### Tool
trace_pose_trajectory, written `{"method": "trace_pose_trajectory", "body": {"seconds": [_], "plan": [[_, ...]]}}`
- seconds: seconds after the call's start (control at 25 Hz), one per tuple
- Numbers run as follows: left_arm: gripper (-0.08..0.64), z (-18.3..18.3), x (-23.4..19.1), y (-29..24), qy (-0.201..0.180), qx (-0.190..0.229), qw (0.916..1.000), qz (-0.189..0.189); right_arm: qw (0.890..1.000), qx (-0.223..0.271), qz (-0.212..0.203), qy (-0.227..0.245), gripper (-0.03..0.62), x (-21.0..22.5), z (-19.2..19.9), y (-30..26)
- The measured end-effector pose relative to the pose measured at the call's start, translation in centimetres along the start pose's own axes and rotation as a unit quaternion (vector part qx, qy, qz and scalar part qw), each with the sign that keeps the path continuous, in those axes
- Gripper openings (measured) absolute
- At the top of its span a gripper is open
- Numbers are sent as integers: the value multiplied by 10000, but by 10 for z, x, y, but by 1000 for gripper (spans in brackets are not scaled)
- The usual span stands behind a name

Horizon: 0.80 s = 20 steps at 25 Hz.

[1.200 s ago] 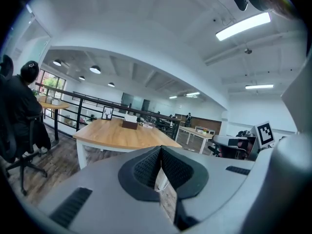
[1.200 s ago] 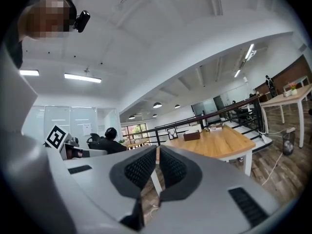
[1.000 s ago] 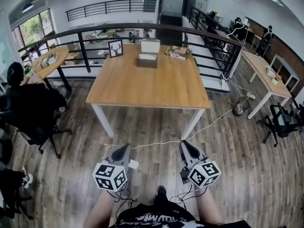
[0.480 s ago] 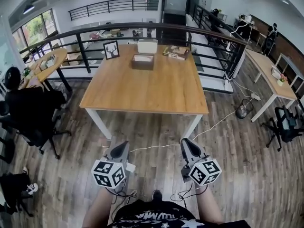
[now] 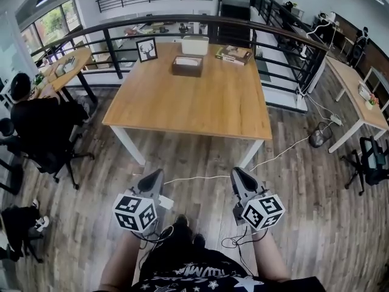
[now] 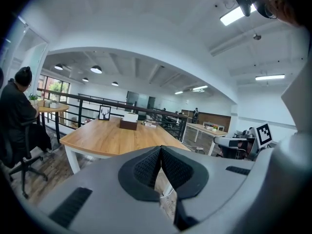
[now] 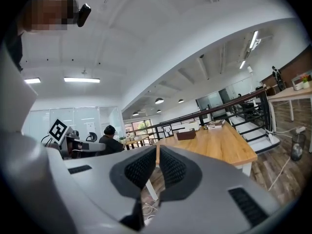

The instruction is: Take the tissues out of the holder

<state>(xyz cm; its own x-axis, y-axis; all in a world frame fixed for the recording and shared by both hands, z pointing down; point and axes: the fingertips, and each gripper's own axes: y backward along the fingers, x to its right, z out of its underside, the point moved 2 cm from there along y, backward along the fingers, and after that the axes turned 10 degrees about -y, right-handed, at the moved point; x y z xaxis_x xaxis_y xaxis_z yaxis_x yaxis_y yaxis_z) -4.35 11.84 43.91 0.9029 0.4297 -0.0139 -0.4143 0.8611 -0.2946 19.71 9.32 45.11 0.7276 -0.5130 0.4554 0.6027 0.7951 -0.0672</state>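
Change from a second ago: the wooden table (image 5: 194, 105) fills slightly more of the head view than before. The person's dark shoes (image 5: 182, 224) now show between the two grippers.
Unchanged: both grippers are still held side by side over the plank floor (image 5: 304, 212), short of the table's near edge.
Left gripper (image 6: 161, 151): the jaw tips are pressed together with nothing between them. Floor shows through the narrow slit below the tips.
Right gripper (image 7: 157, 150): the jaws are together and empty.
Tissue holder (image 5: 187, 66): a dark brown box at the far end of the table, well apart from both grippers. Pale tissues (image 5: 188, 60) lie in its top.
Beside the holder: a white box (image 5: 196, 44) stands just behind it, a framed deer picture (image 5: 146, 49) to its left and a stack of books (image 5: 235, 54) to its right.
Head view only: a white cable (image 5: 200, 179) runs across the floor in front of the grippers. A seated person (image 5: 36, 117) is at a side desk on the left.
Gripper views only: ceiling lights (image 7: 81, 80), and each shows the other gripper's marker cube at its edge.
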Motion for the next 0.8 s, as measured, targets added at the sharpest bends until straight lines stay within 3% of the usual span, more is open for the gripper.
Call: {"method": "trace_pose_trajectory", "body": {"seconds": [0.2, 0.52, 0.8], "plan": [[14, 1, -6, -17, 82, 33, 10000, -13, 9999, -87, -122, -3, 29, 1, 3, -15], [14, -10, -28, -63, -66, 156, 9997, 148, 9999, -28, 70, 76, 29, 24, -14, -47], [14, -16, -60, -114, 52, 153, 9996, 234, 9997, -151, 120, 163, 29, 44, -18, -99]]}}
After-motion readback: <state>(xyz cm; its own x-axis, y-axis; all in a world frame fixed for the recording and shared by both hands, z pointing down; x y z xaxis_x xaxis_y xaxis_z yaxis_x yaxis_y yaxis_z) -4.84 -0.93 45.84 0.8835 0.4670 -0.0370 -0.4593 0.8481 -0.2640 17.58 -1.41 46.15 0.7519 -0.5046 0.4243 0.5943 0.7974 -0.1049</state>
